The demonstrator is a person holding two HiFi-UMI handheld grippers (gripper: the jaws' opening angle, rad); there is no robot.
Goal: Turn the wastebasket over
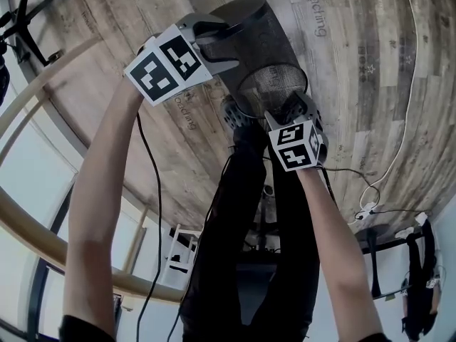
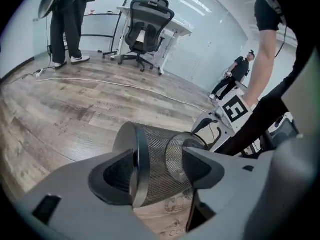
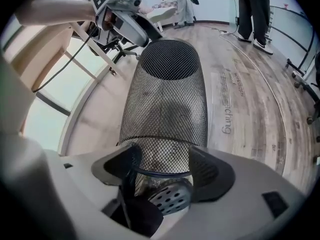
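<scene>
The black mesh wastebasket [image 1: 260, 41] [image 2: 160, 159] [image 3: 167, 99] lies tilted over the wooden floor, its closed base pointing away from me and its open mouth toward my feet. My left gripper [image 1: 231, 46] [image 2: 157, 169] is at the base end, one pad against the base ring and the other on the mesh wall. My right gripper [image 1: 288, 109] [image 3: 165, 169] is at the near mouth rim. The rim's lower arc runs between its jaws, and one pad shows through the mesh. Whether those pads press on the rim is unclear.
My shoes [image 1: 235, 112] stand just under the basket's mouth. A white cable [image 1: 406, 120] trails over the floor to the right. A curved wooden rail [image 1: 35, 241] with glass borders the left side. An office chair [image 2: 147, 26], a desk and standing people [image 2: 70, 19] are farther off.
</scene>
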